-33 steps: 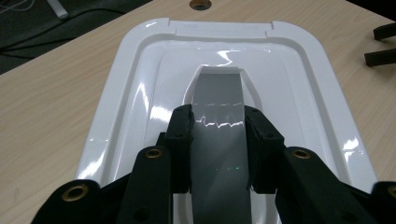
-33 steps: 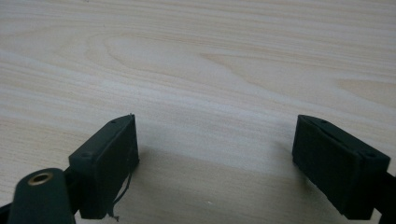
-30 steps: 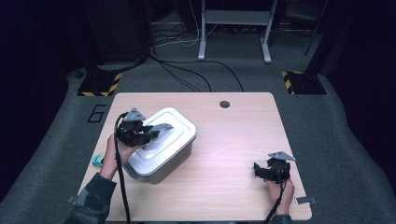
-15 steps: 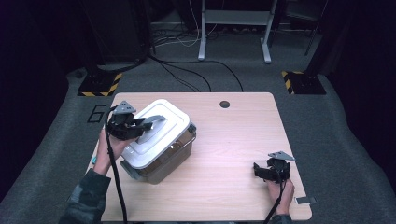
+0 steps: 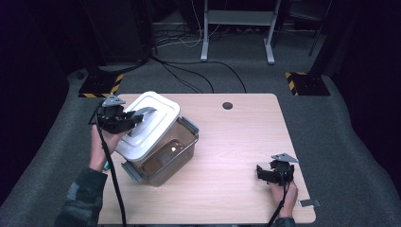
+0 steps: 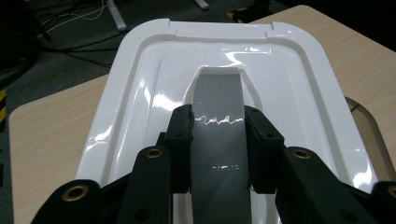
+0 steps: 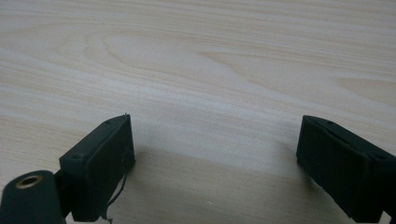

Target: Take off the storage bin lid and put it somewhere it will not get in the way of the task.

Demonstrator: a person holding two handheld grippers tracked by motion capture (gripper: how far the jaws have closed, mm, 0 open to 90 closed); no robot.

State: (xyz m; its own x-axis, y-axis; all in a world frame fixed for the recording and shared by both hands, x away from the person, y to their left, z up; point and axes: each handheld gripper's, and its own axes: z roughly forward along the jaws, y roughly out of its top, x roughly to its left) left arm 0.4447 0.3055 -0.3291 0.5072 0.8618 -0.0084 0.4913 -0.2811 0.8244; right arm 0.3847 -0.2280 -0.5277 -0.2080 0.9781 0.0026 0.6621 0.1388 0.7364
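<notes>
The work in hand is taking the lid off a storage box, and the lift is under way. Starting at the left of the high view, the left gripper (image 5: 124,119) sits at about nine o'clock on the table (image 5: 236,142), clenched on the grey handle (image 6: 219,140) that runs down the middle of the white lid (image 5: 149,124). In the left gripper view the two black jaws press on the handle's long sides, with the glossy lid spreading out past them.

The lid is tilted: its left edge is raised toward the hand, while its right edge lies low along the rim of the clear container (image 5: 163,156) beneath. Whether that edge touches the rim cannot be told. The container stands just right of the hand, its brownish inside exposed on the side toward five o'clock, with grey latches (image 5: 189,125) hanging loose at its ends. A small teal object (image 5: 107,165) peeks out from under the left wrist.

Farther right the table is bare up to a dark round hole (image 5: 227,105) near twelve o'clock. At about four o'clock the right gripper (image 5: 274,172) rests low over the wood, released, its jaws well apart with nothing between them, having just been opening a little.

The next move probably calls for raising the lid clear and setting it down flat; the free gripper could steady the container.
</notes>
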